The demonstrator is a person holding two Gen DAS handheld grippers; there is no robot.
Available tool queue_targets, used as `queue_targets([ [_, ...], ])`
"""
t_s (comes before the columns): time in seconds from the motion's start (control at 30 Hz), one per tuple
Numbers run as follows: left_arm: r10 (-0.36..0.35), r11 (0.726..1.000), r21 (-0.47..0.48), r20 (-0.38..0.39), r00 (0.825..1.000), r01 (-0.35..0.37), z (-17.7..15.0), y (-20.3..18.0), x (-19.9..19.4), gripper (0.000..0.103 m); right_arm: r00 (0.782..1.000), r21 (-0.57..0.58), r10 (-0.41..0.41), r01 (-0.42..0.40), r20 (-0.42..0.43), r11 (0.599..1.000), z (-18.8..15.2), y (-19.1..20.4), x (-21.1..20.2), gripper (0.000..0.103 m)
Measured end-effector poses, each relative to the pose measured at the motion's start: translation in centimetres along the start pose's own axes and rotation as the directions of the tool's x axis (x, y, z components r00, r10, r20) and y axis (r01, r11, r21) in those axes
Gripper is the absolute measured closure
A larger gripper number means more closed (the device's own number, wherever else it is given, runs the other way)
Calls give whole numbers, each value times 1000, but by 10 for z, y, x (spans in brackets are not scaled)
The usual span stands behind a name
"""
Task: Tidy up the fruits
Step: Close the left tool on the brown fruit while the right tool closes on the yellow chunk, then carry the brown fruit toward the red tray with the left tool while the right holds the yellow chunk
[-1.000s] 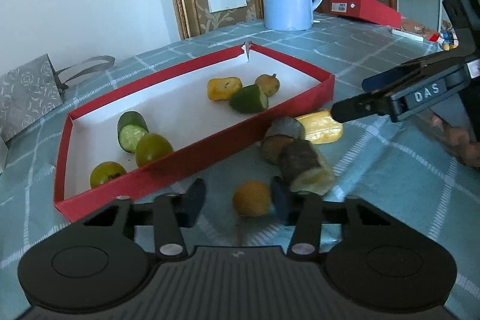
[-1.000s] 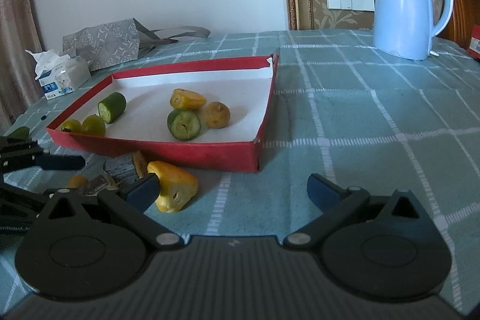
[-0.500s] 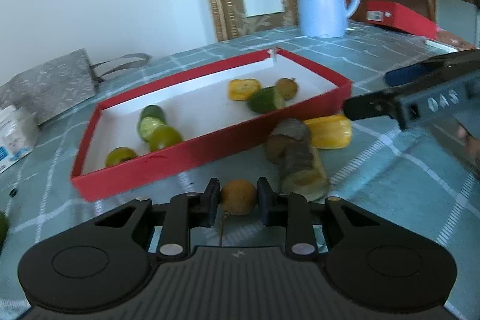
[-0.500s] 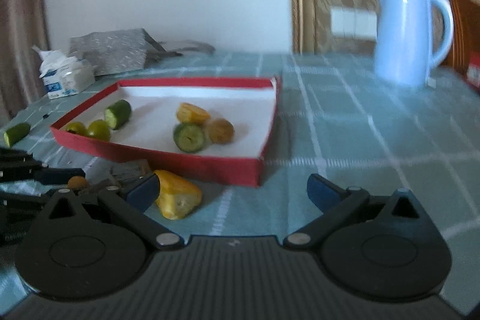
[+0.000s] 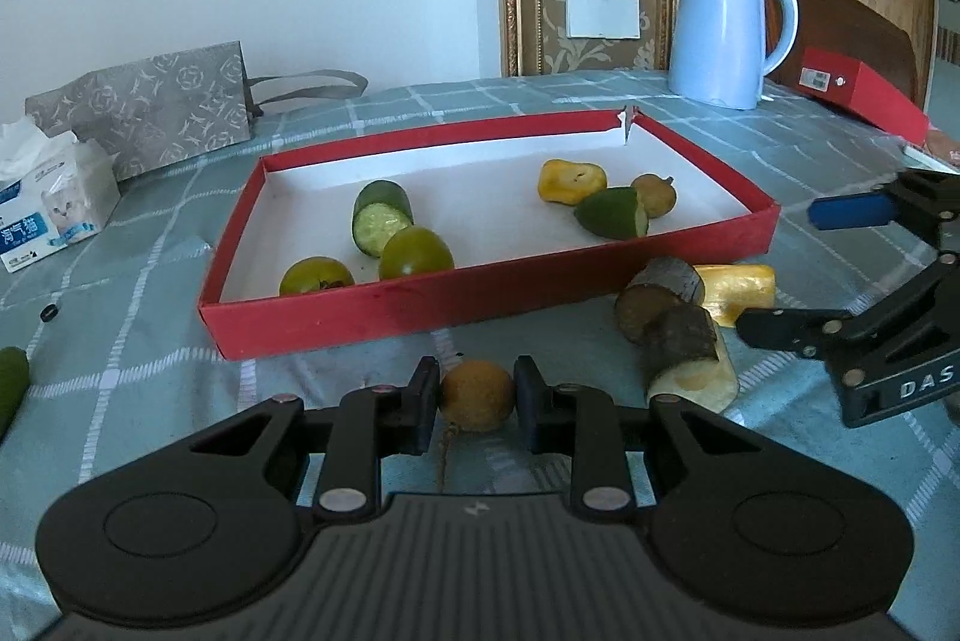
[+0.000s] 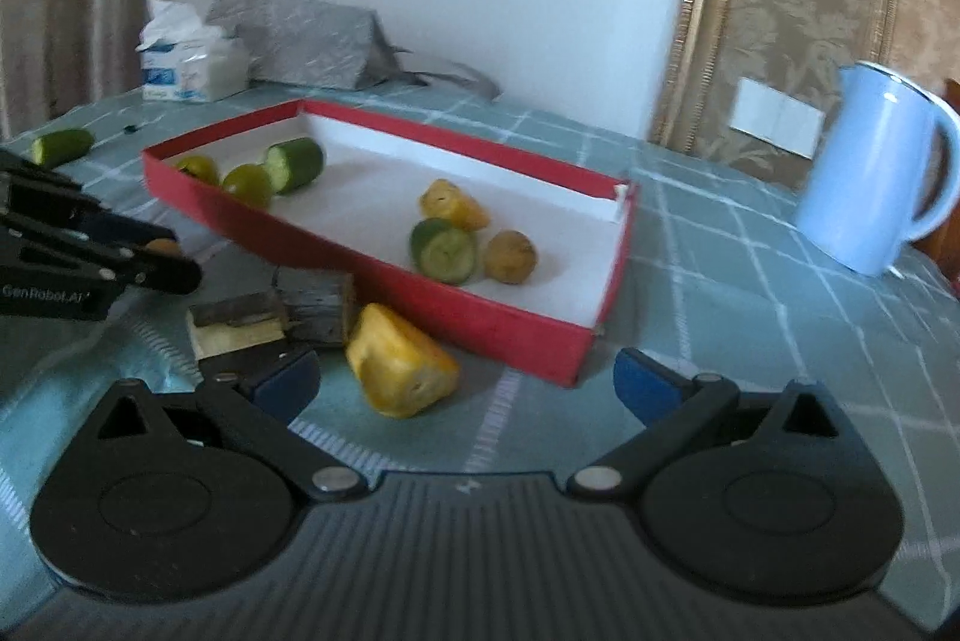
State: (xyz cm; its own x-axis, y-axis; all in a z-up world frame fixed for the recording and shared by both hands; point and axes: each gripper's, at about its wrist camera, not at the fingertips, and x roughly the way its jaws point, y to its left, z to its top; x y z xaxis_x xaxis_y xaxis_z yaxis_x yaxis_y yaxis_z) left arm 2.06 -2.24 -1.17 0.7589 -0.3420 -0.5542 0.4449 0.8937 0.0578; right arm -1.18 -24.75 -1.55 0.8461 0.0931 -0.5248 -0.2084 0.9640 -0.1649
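My left gripper (image 5: 474,395) is shut on a small round brown fruit (image 5: 476,395), just in front of the red tray (image 5: 498,305). Inside the tray lie two green round fruits (image 5: 415,252), a cucumber piece (image 5: 381,217), a yellow chunk (image 5: 570,181), a green cut piece (image 5: 613,212) and a brown fruit (image 5: 655,194). Outside the tray's front wall lie two dark-skinned pieces (image 5: 684,341) and a yellow chunk (image 6: 399,368). My right gripper (image 6: 465,380) stands open, the yellow chunk lying on the cloth between its fingers and nearer the left one. The right gripper (image 5: 804,275) also shows in the left wrist view.
A blue kettle (image 5: 723,32) stands behind the tray on the checked tablecloth (image 6: 750,317). A tissue pack (image 5: 48,209) and grey paper bag (image 5: 150,107) sit at the left. A loose cucumber piece (image 6: 63,146) lies left of the tray. A red box (image 5: 858,92) is far right.
My left gripper closed on the small brown fruit, which lay between its open fingers before. Both views rolled. The right gripper shifted so the yellow chunk now lies further between its fingers.
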Motion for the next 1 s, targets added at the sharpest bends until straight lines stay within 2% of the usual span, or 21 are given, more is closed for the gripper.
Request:
queue_targets([
  [0.1, -6, 1000, -4, 7, 1000, 6, 0, 1, -2, 77, 999, -29, 8, -10, -43, 1000, 1, 4, 10, 3],
  [0.17, -9, 1000, -14, 10, 1000, 9, 0, 2, -2, 77, 997, -35, 37, -39, -62, 999, 3, 5, 16, 9],
  [0.37, -13, 1000, -27, 2, 1000, 13, 1, 2, -1, 77, 996, -72, 64, -68, -60, 995, 9, 6, 28, 9],
  [0.4, -13, 1000, -24, 1, 1000, 13, 0, 2, -1, 77, 996, -71, 67, -72, -62, 995, 10, 5, 29, 12],
  [0.43, -12, 1000, -22, 2, 1000, 12, 0, 1, -1, 77, 993, -66, 97, -102, -63, 993, 11, 4, 29, 28],
  [0.47, -11, 1000, -23, 3, 1000, 11, 0, 2, -1, 77, 989, -55, 135, -139, -65, 989, 11, 3, 28, 50],
  [0.53, -10, 999, -32, 0, 1000, 10, 1, 3, -1, 77, 980, -25, 183, -185, -74, 982, 11, 2, 27, 62],
  [0.63, -1, 999, -41, 0, 1000, 1, 1, 4, 0, 77, 988, -75, 143, -147, -52, 986, 8, 11, 22, 64],
  [0.9, 16, 998, -65, 10, 1000, -15, 1, 9, -1, 77, 994, -95, 106, -107, -13, 990, 4, 17, 12, 68],
  [0.93, 19, 998, -68, 10, 1000, -18, 1, 10, -1, 77, 995, -91, 104, -104, -7, 990, 4, 17, 10, 69],
  [1.0, 25, 997, -77, 15, 1000, -24, 1, 12, -2, 77, 995, -85, 100, -98, 9, 992, 4, 15, 6, 80],
])
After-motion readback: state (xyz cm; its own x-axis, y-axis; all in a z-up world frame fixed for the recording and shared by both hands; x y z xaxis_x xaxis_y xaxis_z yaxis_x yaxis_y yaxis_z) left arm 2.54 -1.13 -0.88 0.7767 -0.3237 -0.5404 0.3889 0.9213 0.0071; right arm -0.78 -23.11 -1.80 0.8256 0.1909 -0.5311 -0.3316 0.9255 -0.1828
